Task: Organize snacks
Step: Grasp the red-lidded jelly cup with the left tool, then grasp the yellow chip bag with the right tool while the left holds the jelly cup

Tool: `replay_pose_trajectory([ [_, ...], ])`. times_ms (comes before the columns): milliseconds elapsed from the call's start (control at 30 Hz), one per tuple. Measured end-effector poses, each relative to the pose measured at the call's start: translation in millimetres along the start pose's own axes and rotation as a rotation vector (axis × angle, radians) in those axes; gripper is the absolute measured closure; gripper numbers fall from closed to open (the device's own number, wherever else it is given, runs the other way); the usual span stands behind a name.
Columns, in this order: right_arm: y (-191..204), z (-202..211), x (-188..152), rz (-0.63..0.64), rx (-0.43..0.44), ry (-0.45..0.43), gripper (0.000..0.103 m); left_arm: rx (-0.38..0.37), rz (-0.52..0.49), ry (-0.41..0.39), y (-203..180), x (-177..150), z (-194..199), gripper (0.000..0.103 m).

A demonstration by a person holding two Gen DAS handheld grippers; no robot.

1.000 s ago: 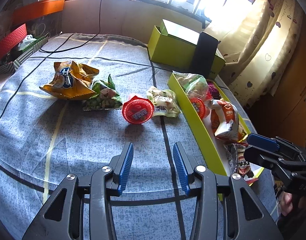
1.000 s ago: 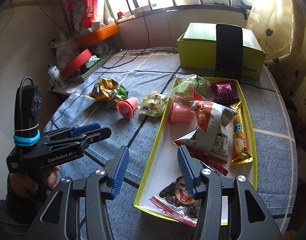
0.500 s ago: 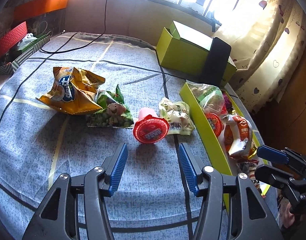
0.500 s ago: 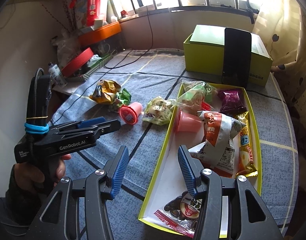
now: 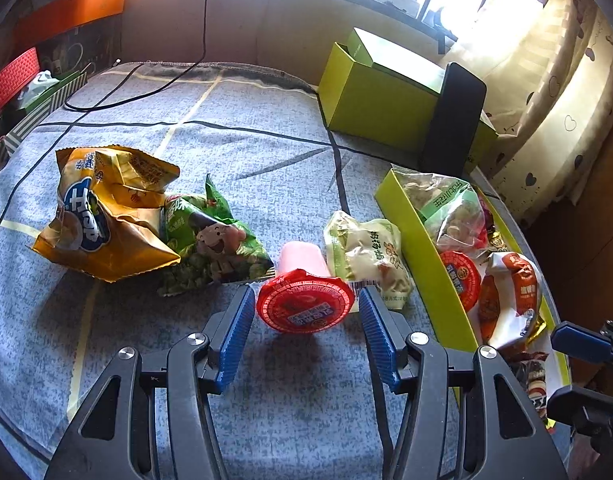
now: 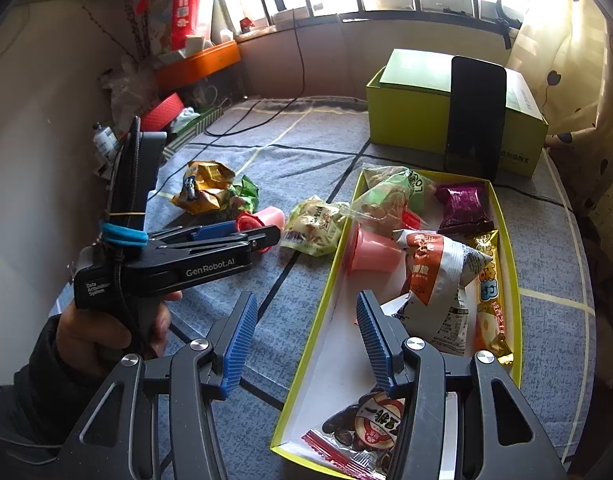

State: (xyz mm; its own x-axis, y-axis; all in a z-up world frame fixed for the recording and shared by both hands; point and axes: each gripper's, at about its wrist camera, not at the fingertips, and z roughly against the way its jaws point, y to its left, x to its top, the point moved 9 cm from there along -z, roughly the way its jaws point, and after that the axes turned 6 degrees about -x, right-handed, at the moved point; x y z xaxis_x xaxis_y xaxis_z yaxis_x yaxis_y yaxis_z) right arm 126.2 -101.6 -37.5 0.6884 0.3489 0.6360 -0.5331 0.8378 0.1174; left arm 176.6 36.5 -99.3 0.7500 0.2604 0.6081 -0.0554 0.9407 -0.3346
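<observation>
A pink cup with a red lid (image 5: 305,304) lies on its side on the blue cloth, lid toward me. My left gripper (image 5: 306,294) is open, and its blue fingertips flank the lid without touching it. Beside the cup lie a yellow chip bag (image 5: 106,216), a green pea bag (image 5: 214,244) and a pale bag (image 5: 366,252). The yellow-green tray (image 6: 330,280) holds a second pink cup (image 6: 374,250), an orange-white bag (image 6: 438,276) and several other packets. My right gripper (image 6: 306,300) hovers open and empty over the tray's left wall.
A green box (image 6: 410,120) with a black phone (image 6: 474,116) leaning on it stands behind the tray. A black cable (image 5: 146,92) runs across the far cloth. Baskets and clutter line the left edge, and a curtain hangs at the right.
My left gripper has moved forward and down toward the pink cup with its jaws spreading wider; the lid now sits between its fingertips. The right gripper has barely moved.
</observation>
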Motion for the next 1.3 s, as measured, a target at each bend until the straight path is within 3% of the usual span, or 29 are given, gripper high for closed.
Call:
replay_pose_trajectory([
  [300, 2, -9, -1, 0.0, -0.004, 0.02, 0.052, 0.016, -0.018, -0.026, 5, 0, -5, 0.052],
  [333, 2, -9, -1, -0.002, -0.005, 0.021, 0.052, 0.01, -0.017, -0.027, 5, 0, -4, 0.056],
  [633, 0, -11, 5, -0.002, -0.023, 0.022, 0.052, -0.041, 0.01, -0.07, 9, -8, 17, 0.056],
  [967, 13, -18, 38, 0.043, -0.05, 0.007, 0.052, -0.06, 0.063, -0.197, 26, 6, 56, 0.056],
  [1300, 52, -53, 80, 0.11, -0.002, 0.029, 0.052, -0.002, 0.236, -0.365, 89, 23, 103, 0.056],
])
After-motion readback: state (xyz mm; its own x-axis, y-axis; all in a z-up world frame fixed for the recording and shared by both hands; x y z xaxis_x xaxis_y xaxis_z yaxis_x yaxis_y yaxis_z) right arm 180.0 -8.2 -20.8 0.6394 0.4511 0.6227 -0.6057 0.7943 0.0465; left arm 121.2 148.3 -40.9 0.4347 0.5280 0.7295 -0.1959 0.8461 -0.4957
